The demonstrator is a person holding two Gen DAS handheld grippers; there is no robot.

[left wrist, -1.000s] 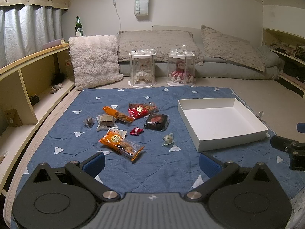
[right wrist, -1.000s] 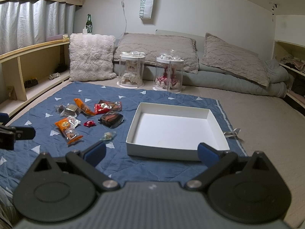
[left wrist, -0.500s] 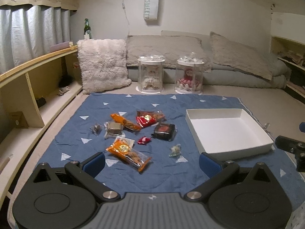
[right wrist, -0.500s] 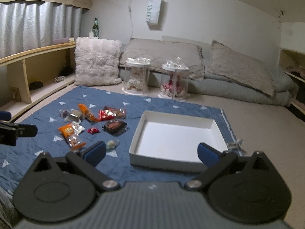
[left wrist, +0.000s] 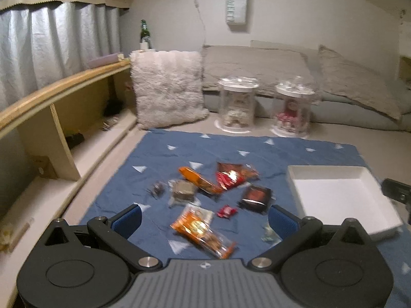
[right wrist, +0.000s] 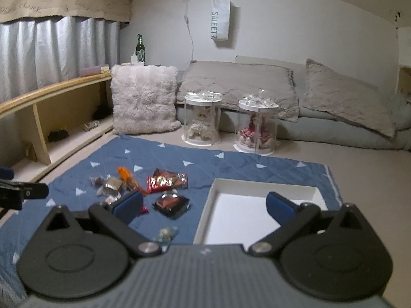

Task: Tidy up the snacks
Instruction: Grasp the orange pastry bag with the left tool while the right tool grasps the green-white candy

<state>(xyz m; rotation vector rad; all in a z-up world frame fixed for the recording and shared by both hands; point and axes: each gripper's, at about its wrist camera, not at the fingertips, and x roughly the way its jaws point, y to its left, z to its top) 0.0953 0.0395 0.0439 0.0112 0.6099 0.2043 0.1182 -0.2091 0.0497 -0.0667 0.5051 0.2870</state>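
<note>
**A:** Snacks (left wrist: pixel 205 200) are all sitting loose on the blue quilted mat (left wrist: pixel 231 151), left of the white box (left wrist: pixel 334 197). We count a long orange packet (left wrist: pixel 203 231) closest to us, a second orange one (left wrist: pixel 199 179) further back, a red foil bag (left wrist: pixel 231 177), a dark tray-style pack (left wrist: pixel 255 196), a tiny red candy (left wrist: pixel 226 211) and a couple of clear-wrapped bits (left wrist: pixel 182 191). Bit blurry on the left cam, so we can't read any labels.

**B:** Same from the right wrist view. Red foil bag (right wrist: pixel 167 181) and dark pack (right wrist: pixel 171 203) sit just left of the box (right wrist: pixel 264 187), and there's a small pale-green wrapped sweet (right wrist: pixel 165 233) near the box's front corner. Box has nothing in it that we can see.

**A:** Jaws? Our left gripper (left wrist: pixel 204 218) has both blue pads spread wide, nothing between them, hanging above the near end of the mat over that long orange packet.

**B:** Right gripper (right wrist: pixel 204 205) is the same, jaws wide apart and holding nothing. Left pad lines up over the snack pile, right pad over the box.

**A:** We can see your gripper poking in at our right edge, beside the box.

**B:** And yours at our left edge. Behind the mat: two clear jars (right wrist: pixel 203 120) with plush toys, a fluffy pillow (right wrist: pixel 143 100), grey cushions (right wrist: pixel 239 84).
</note>
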